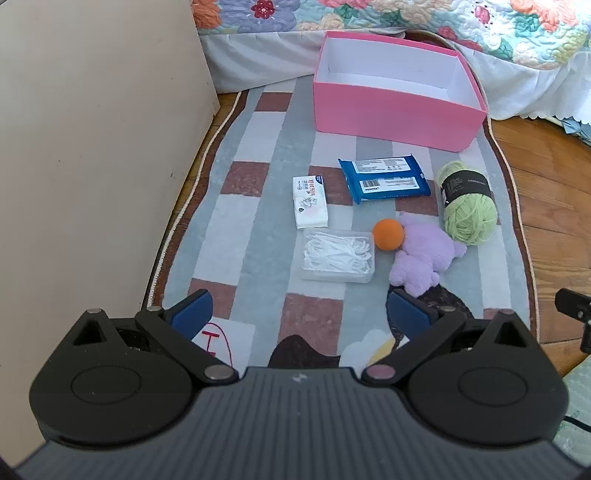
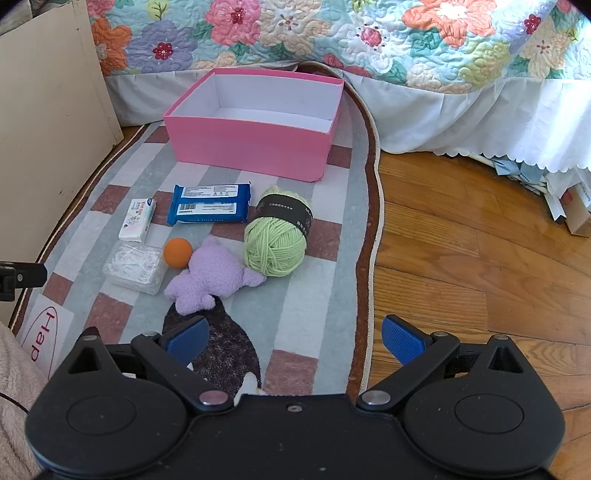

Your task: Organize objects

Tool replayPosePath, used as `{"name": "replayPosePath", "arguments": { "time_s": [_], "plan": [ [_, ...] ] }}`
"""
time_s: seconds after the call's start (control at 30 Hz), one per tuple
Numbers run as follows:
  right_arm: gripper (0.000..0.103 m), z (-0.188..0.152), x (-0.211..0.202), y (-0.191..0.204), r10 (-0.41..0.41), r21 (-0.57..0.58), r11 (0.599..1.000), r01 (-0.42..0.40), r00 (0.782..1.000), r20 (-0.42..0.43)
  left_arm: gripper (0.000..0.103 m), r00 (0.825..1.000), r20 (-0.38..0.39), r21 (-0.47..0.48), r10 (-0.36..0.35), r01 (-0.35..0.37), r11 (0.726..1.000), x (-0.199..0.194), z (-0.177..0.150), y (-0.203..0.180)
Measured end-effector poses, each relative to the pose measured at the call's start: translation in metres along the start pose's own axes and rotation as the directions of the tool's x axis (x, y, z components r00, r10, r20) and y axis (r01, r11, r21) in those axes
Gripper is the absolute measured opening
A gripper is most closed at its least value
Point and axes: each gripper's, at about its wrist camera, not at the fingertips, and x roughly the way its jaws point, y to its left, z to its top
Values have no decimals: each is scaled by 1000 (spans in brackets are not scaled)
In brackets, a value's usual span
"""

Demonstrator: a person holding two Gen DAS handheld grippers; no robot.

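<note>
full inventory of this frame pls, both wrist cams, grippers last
box: 1, pink outside, white inside, empty, far end of rug
wipes pack: 1, blue, in front of box
tissue pack: 1, white, left of wipes
clear case: 1, transparent with white picks, below tissue pack
ball: 1, orange, between case and plush
plush toy: 1, lilac, touching yarn
yarn ball: 1, light green, black band, rightmost
rug: 1, checked grey, white, brown
quilt: 1, floral, behind box
left gripper: 1, black, blue pads, open, empty
right gripper: 1, same, open, empty

Pink box open-topped; bare rug right of yarn; cabinet walls left.
</note>
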Motion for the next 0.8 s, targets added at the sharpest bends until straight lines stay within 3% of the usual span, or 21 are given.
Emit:
{"name": "replayPosePath", "arguments": {
  "time_s": [0.8],
  "plan": [
    [102, 0, 0, 0, 26, -1, 1000, -26, 1000, -6, 103, 1000, 6, 2, -17, 17, 1000, -5, -1, -2]
  ]
}}
